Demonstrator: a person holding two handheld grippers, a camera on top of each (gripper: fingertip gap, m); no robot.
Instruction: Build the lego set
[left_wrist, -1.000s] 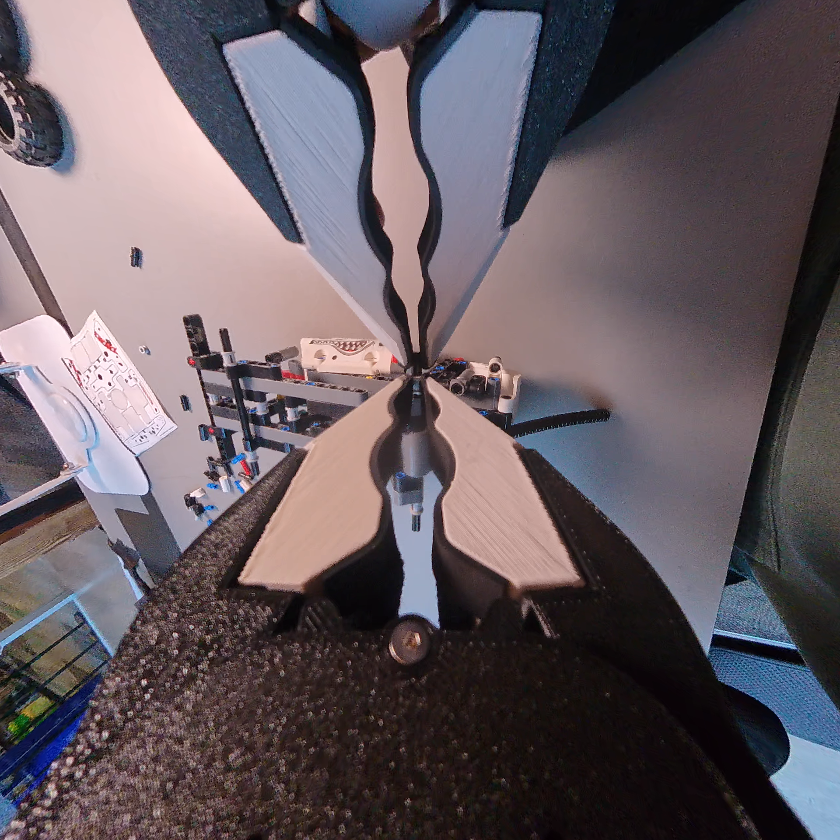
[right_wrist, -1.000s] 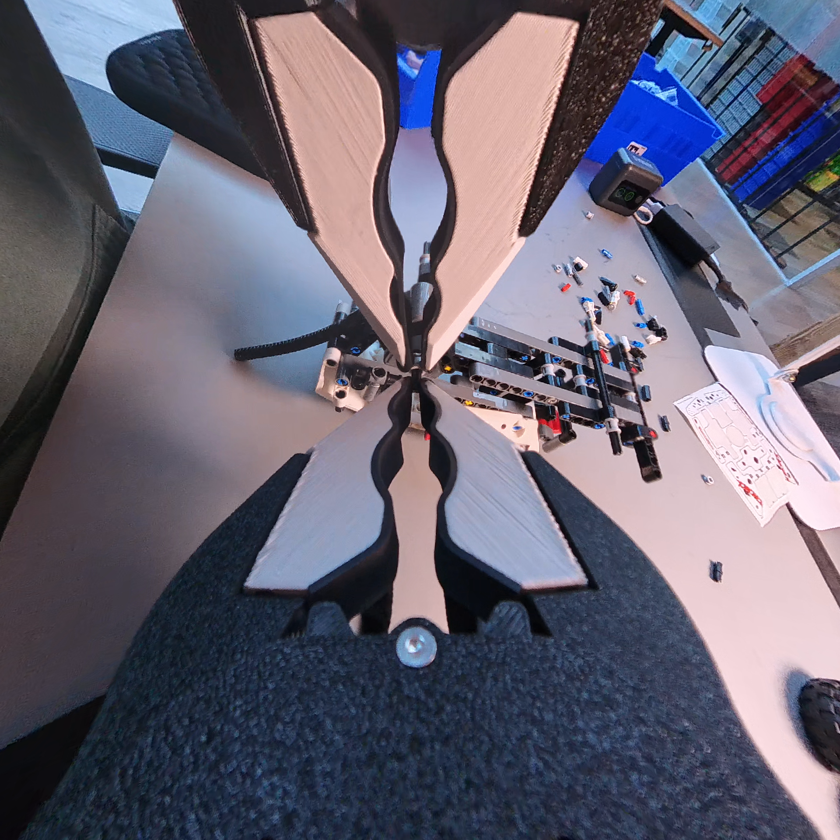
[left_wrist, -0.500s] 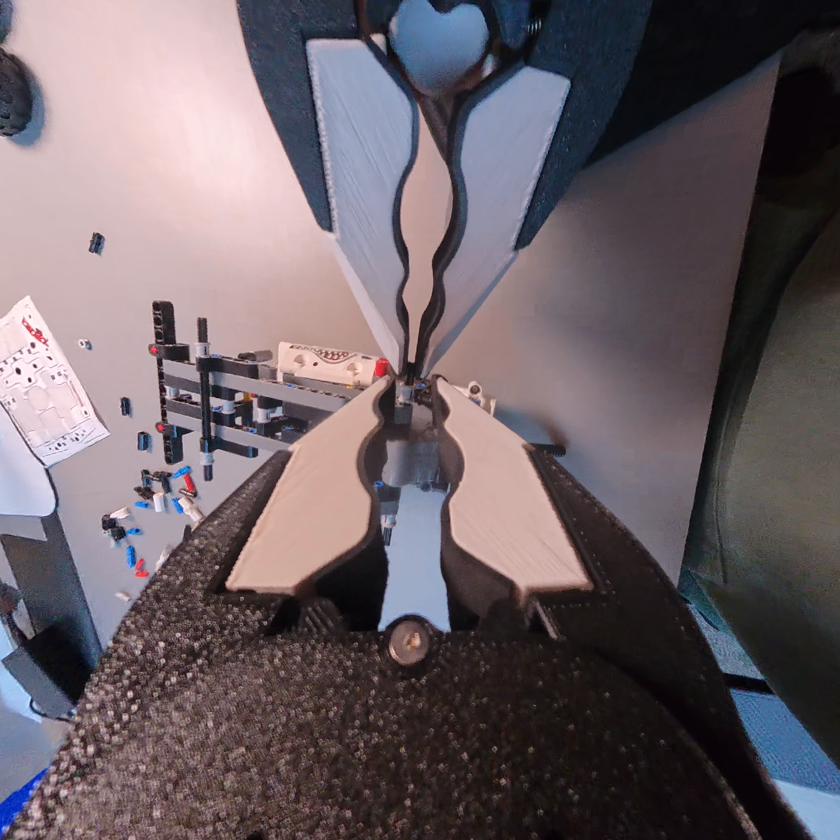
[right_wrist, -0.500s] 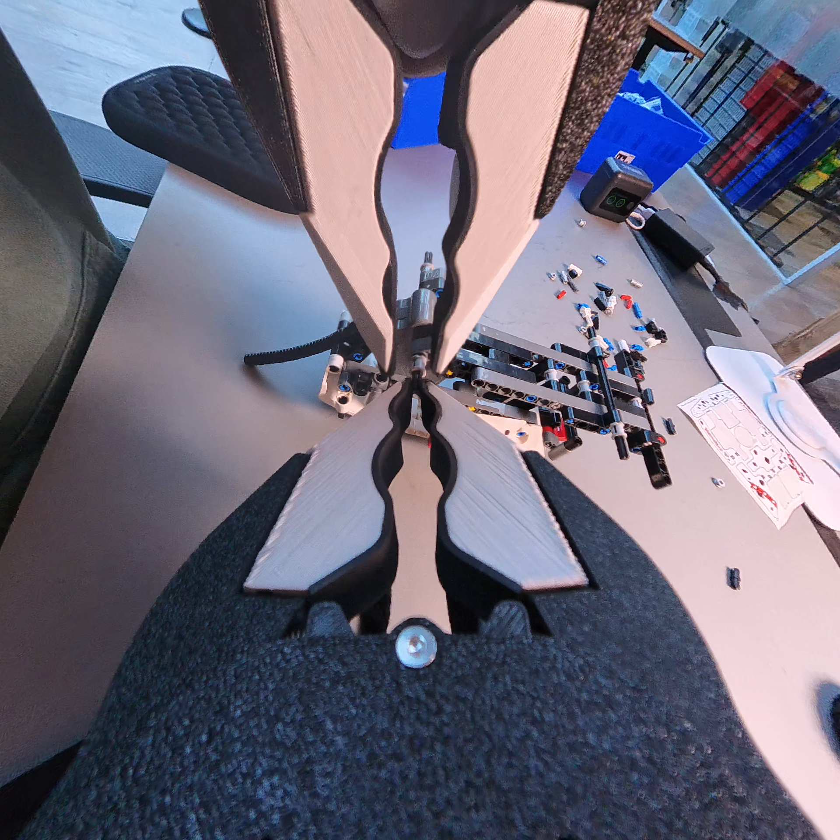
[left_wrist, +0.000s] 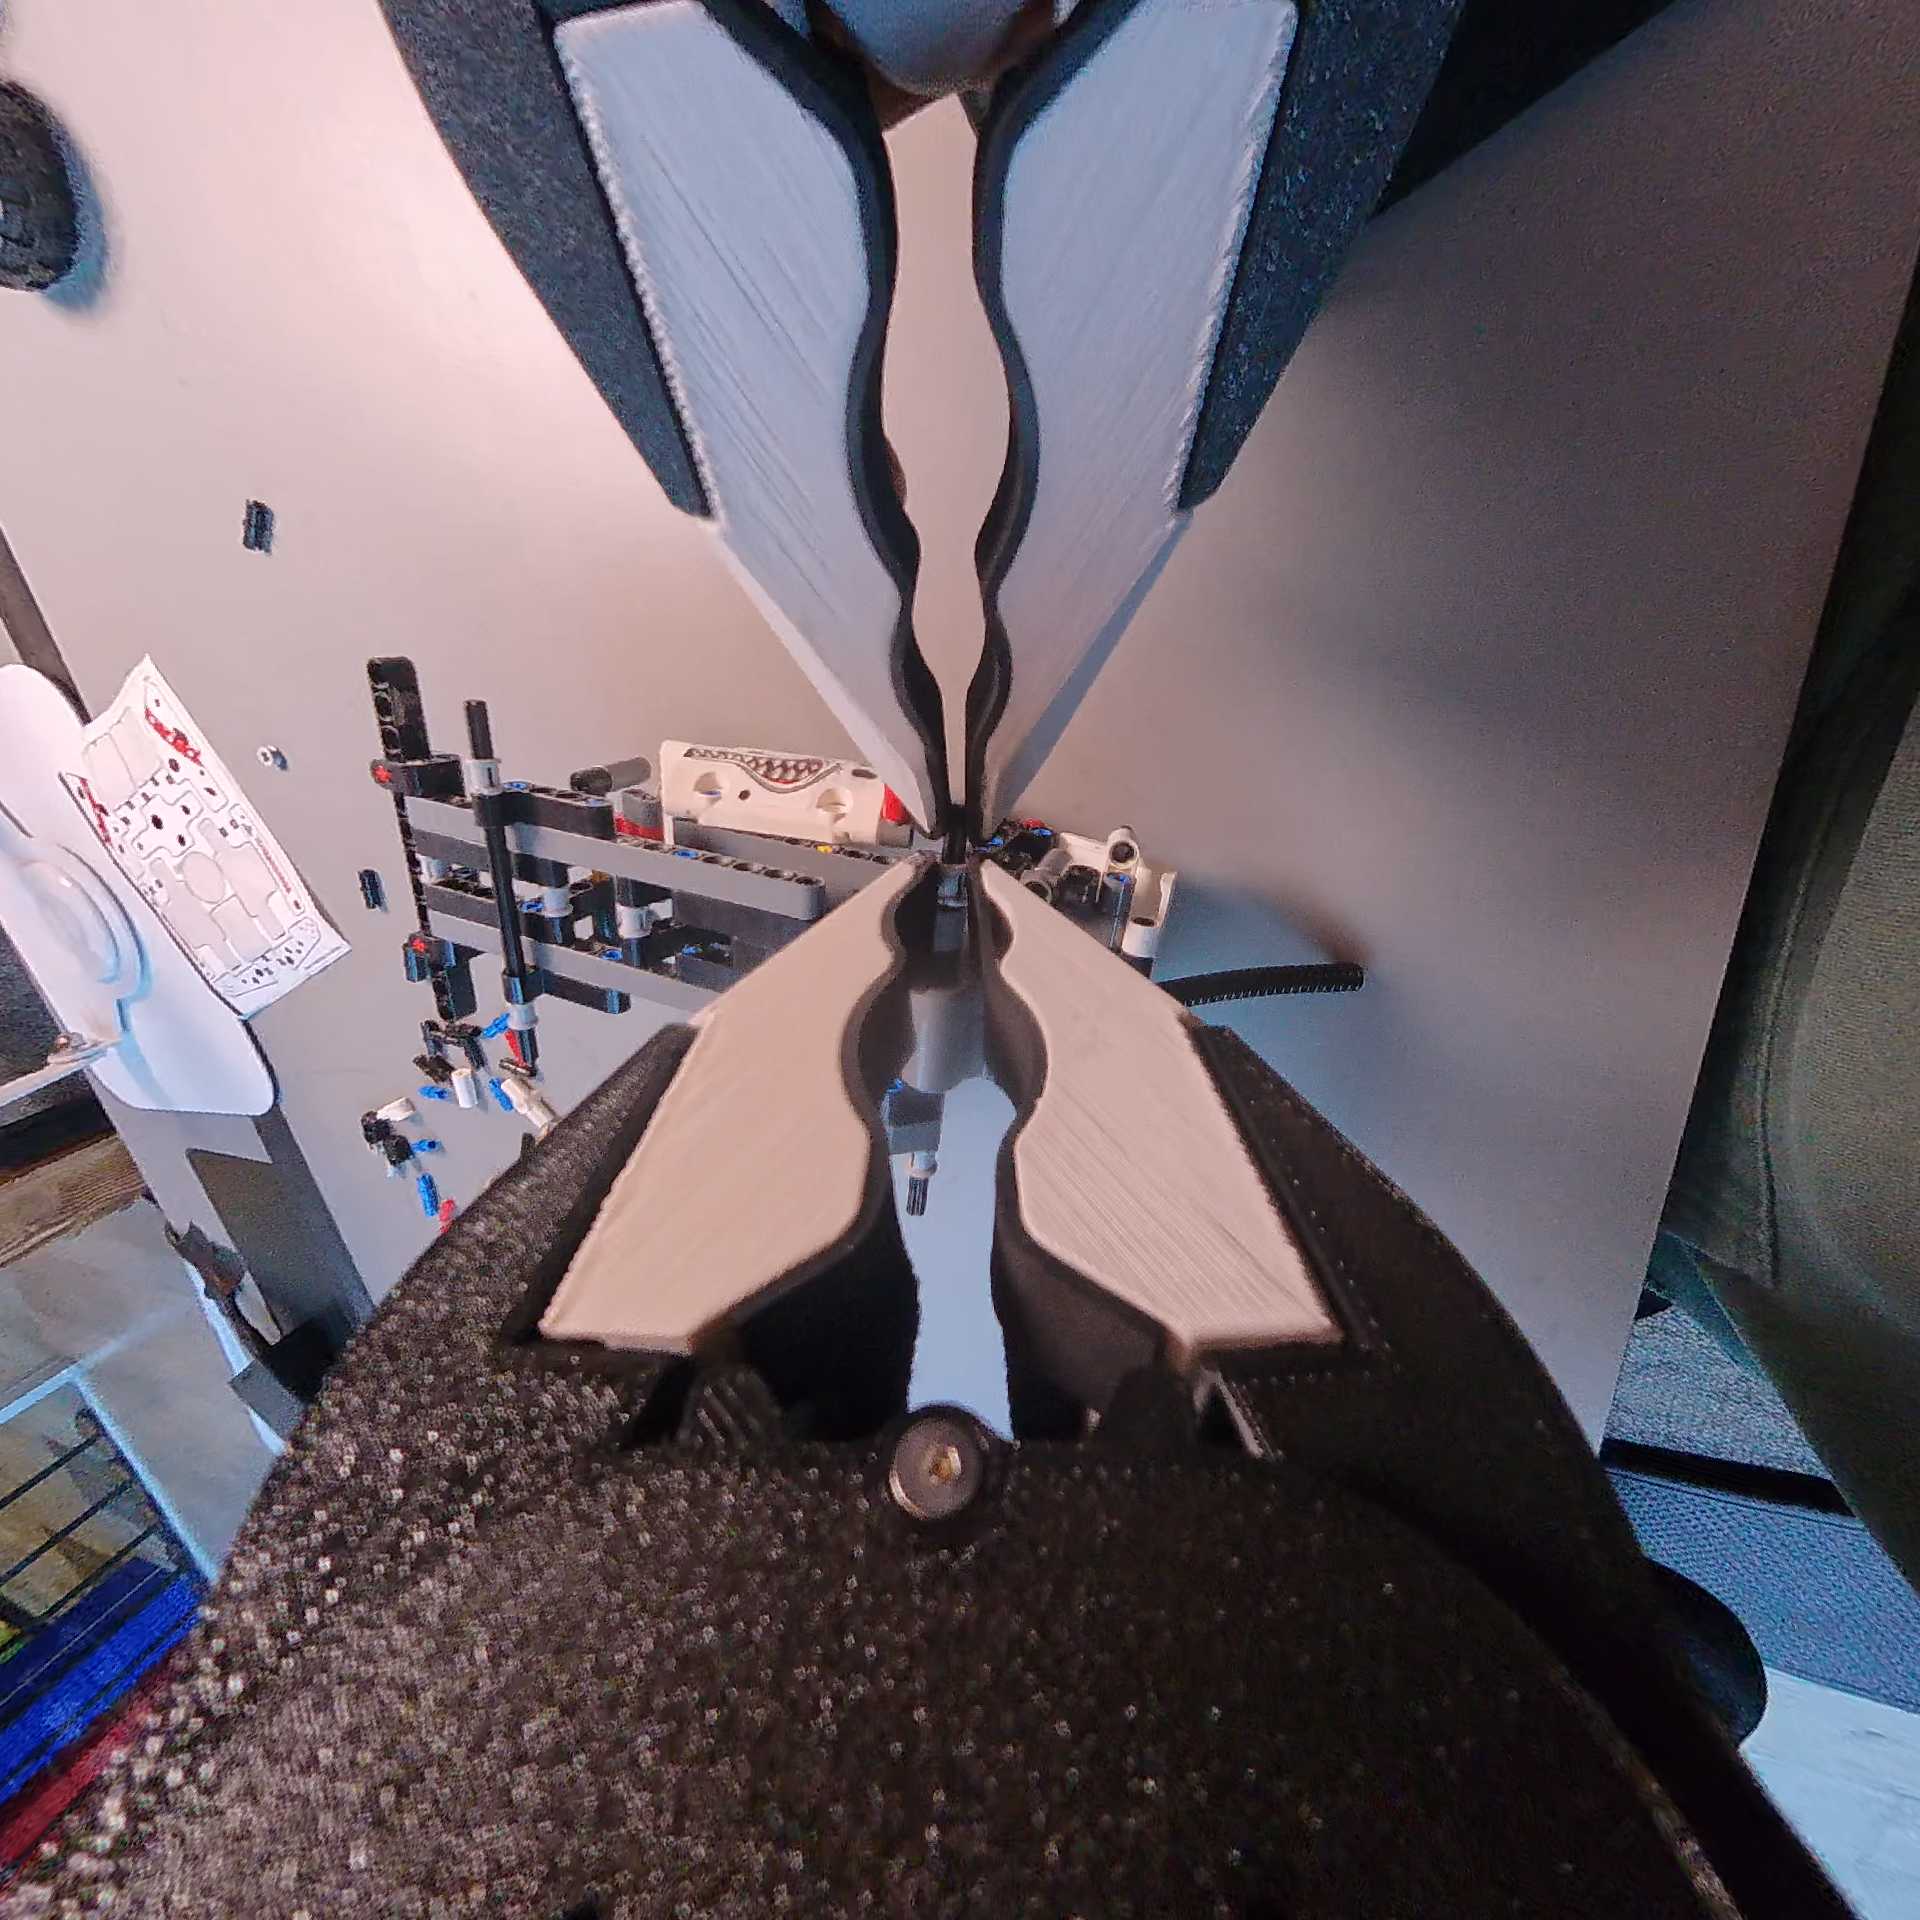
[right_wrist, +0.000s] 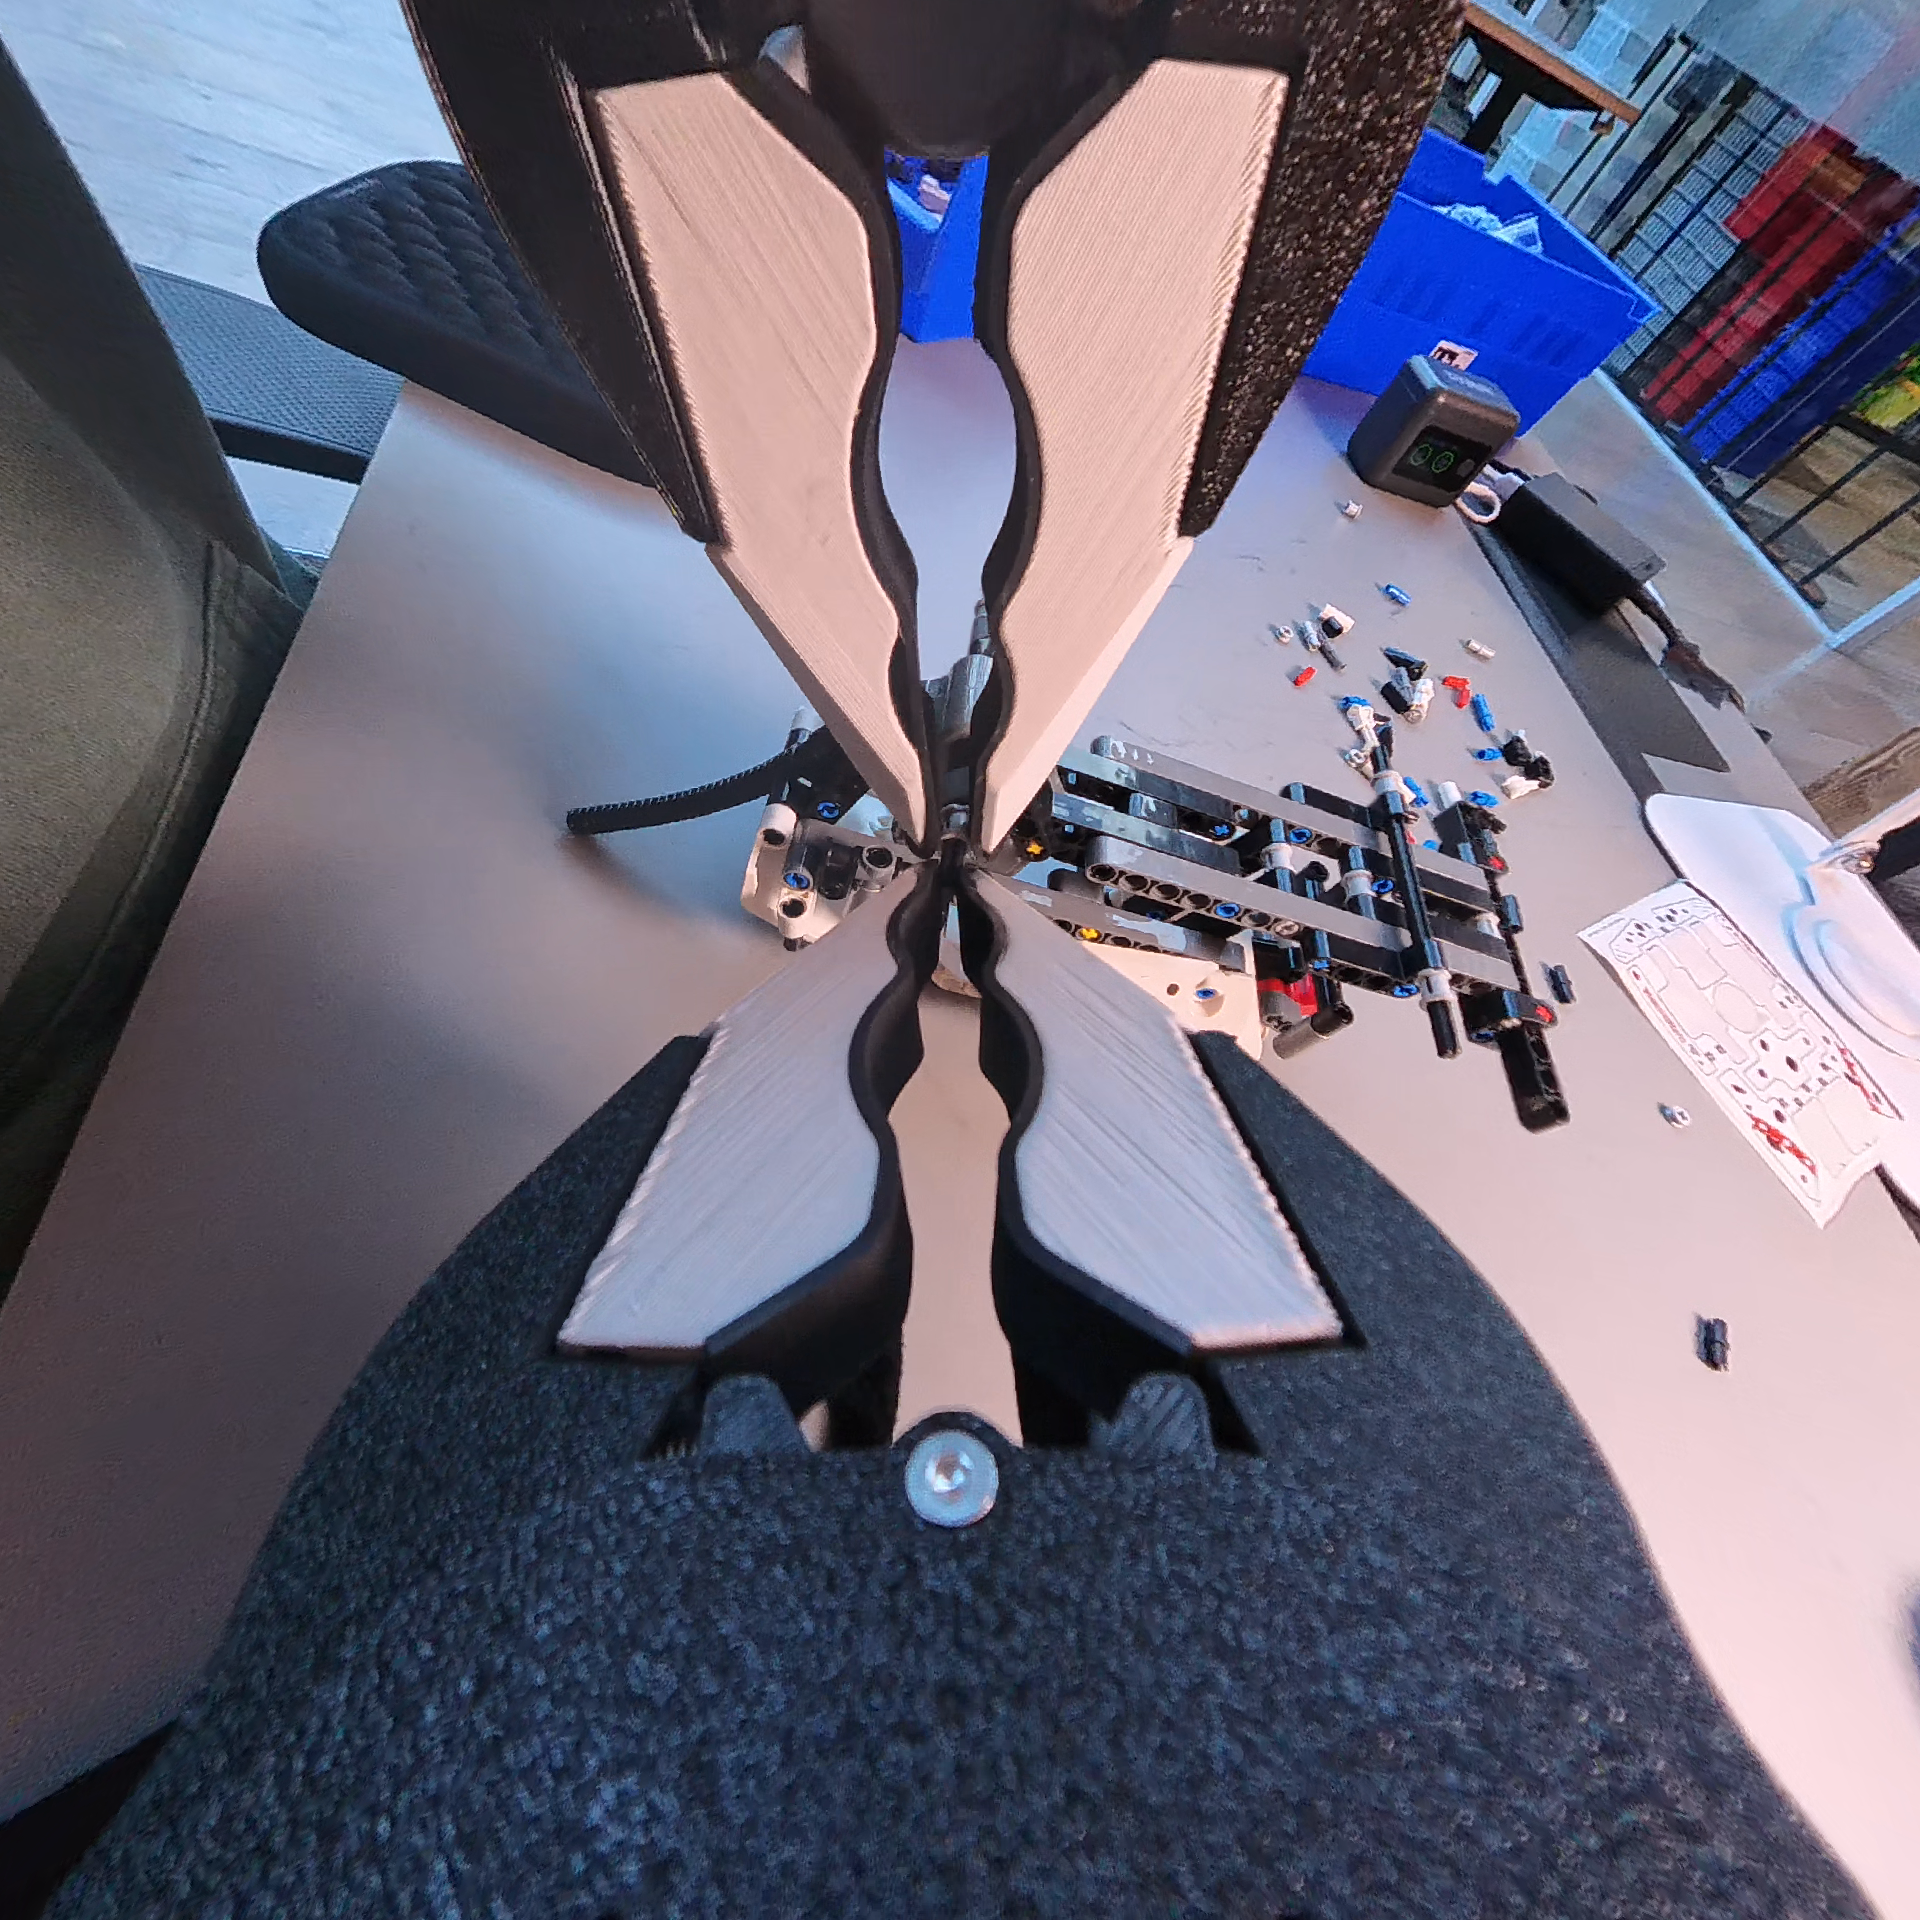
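The left gripper (left_wrist: 951, 868) stays clamped on the small grey axle-and-connector piece (left_wrist: 938, 1023), lifted back above the black-and-grey beam chassis (right_wrist: 1278, 883); the right gripper (right_wrist: 951, 847) pinches its tip, joint unfinished.

1. Left gripper (left_wrist: 951, 868): pale grey fingers, black speckled body.
2. Grey-and-black frame (right_wrist: 1299, 873) just behind the tips, blue pins.
3. White panel (left_wrist: 774, 805), toothy red-and-black print.
4. Sticker sheet (right_wrist: 1756, 1049): white, red accents.
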